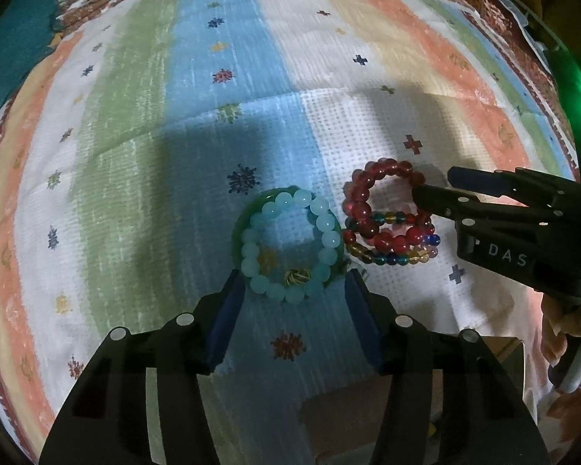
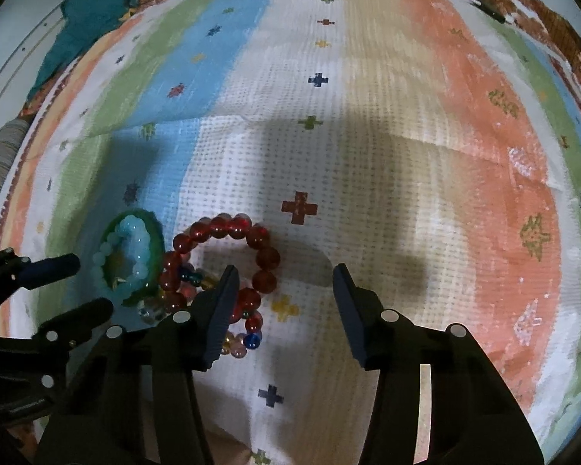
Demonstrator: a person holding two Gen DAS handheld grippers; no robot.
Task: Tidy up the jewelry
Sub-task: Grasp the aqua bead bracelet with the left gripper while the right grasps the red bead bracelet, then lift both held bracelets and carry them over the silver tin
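A pale blue bead bracelet [image 1: 288, 246] lies on a green bangle [image 1: 241, 220] on the striped cloth. My left gripper [image 1: 292, 285] is open, its fingertips just at the near edge of that pair, holding nothing. To the right a red bead bracelet [image 1: 372, 201] lies over a multicoloured bead bracelet [image 1: 397, 257]. My right gripper [image 2: 282, 283] is open; its left finger [image 2: 220, 310] sits over the red bracelet [image 2: 228, 228] and the multicoloured one [image 2: 248, 343]. The blue bracelet [image 2: 135, 248] and the left gripper [image 2: 69, 283] show at the left.
The jewelry lies on a striped, patterned cloth [image 1: 329, 77] with a fold across its middle. A teal fabric [image 2: 93, 11] lies at the far left corner. A cardboard box edge [image 1: 499, 352] shows under the cloth's near right side.
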